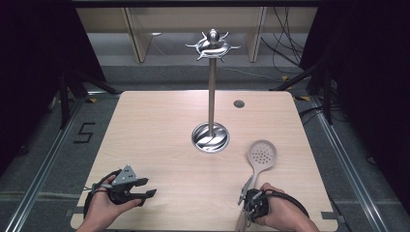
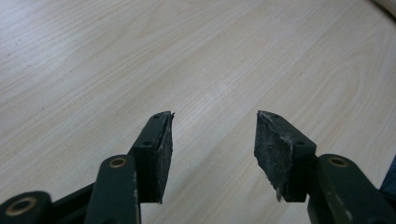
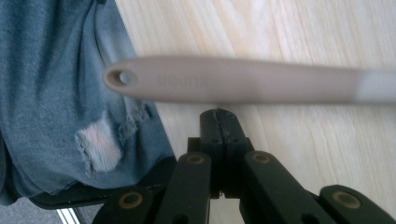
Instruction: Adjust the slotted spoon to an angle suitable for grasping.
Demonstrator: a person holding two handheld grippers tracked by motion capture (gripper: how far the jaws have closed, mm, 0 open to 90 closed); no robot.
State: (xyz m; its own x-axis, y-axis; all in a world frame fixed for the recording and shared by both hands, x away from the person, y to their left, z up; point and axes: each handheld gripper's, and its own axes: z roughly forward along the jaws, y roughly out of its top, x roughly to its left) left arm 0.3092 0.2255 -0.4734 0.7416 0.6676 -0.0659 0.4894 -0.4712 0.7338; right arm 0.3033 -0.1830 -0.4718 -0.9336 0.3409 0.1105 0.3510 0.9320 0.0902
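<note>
Right gripper [image 3: 219, 114]: jaws closed together, empty, just under slotted spoon [image 1: 259, 157] handle [image 3: 243, 84]. Spoon flat on counter [image 1: 159, 135], long axis running away toward stand [image 1: 211, 96]. Left gripper [image 1: 140, 191]: wide open, empty, well apart.

Right tool [image 3: 218, 116] view: the skimmer handle [image 3: 243, 85] runs out of frame at the right edge, so its head is cut off there. The embossed lettering on the handle is too blurred to read. The view is blurred overall.

High view: the skimmer's [image 1: 261, 154] handle end passes under the right tool [image 1: 243, 194], hidden at the near table [image 1: 159, 125] edge. Both forearms are cut by the bottom edge.

Left tool [image 2: 212, 140] view: tool body is cut off by the bottom edge.
</note>
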